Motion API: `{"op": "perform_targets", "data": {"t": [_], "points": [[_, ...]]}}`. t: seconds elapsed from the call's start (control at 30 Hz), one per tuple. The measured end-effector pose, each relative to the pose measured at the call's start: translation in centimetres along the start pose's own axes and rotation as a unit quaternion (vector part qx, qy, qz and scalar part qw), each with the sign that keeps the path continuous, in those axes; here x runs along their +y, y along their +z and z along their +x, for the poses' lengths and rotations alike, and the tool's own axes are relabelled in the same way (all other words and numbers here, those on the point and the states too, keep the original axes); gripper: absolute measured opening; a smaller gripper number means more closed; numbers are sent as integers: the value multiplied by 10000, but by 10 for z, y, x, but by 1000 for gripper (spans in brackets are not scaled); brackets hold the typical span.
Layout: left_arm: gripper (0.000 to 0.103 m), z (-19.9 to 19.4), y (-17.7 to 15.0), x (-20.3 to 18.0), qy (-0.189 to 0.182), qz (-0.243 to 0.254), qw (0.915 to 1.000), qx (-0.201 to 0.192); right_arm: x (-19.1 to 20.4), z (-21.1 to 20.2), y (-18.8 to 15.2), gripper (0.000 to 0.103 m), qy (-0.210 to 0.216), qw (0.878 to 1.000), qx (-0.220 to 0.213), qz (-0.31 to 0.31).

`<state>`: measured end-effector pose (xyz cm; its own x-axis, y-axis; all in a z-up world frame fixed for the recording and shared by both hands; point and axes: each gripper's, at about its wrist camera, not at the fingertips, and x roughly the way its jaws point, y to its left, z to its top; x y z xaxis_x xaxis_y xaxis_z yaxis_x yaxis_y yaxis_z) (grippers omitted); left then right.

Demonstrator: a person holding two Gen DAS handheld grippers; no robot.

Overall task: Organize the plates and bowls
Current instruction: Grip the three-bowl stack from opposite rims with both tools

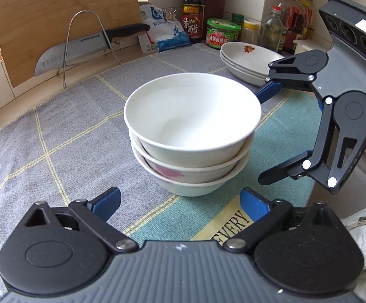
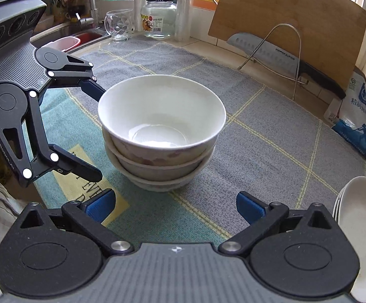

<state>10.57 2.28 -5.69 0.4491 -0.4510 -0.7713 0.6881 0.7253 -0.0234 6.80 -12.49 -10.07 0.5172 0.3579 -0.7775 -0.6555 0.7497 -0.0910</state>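
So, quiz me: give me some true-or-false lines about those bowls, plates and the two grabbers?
1. Three bowls sit nested in one stack. True.
2. The left gripper is clamped on the top bowl. False: its jaws are open, short of the stack.
3. The plates are stacked apart from the bowls. True.
4. The right gripper holds a plate. False: it is open and holds nothing.
5. The knife lies flat on the mat. False: it rests in a wire rack by the cutting board.
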Motion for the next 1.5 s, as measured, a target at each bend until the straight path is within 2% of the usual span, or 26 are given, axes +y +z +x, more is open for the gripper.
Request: {"op": "perform_targets", "data": {"t": [0.13,0.3,0.4,0.53,0.67,0.87,1.0,1.07,1.23,1.33,1.5], "points": [[100,11,-2,-9,315,-138,9991,231,-11,12,-8,103,215,9995,82,-200],[100,23,-1,-18,508,-331,9973,407,-20,19,-12,103,536,9975,116,-451],[100,28,-1,-21,567,-413,9964,469,-20,18,-14,103,589,9958,46,-695],[102,28,-5,-21,497,-432,9972,347,-23,16,-16,103,703,9940,-142,-832],[103,27,-10,-21,351,-188,9992,95,-25,16,-13,103,667,9947,-228,-752],[102,26,-8,-12,89,92,9999,64,-24,19,-1,103,622,9947,-279,-775],[102,22,-7,1,-222,526,9984,-17,-20,18,15,103,603,9931,-340,-946],[101,19,-5,9,-520,697,9962,-87,-17,19,22,102,588,9930,-282,-982],[99,14,3,18,-962,1187,9879,-284,-10,21,30,97,541,9913,-118,-1191],[92,13,8,22,-1173,1440,9819,-378,-9,21,33,92,568,9907,-22,-1234],[85,18,11,27,-1468,1696,9740,-310,-8,21,38,90,617,9886,41,-1371]]}}
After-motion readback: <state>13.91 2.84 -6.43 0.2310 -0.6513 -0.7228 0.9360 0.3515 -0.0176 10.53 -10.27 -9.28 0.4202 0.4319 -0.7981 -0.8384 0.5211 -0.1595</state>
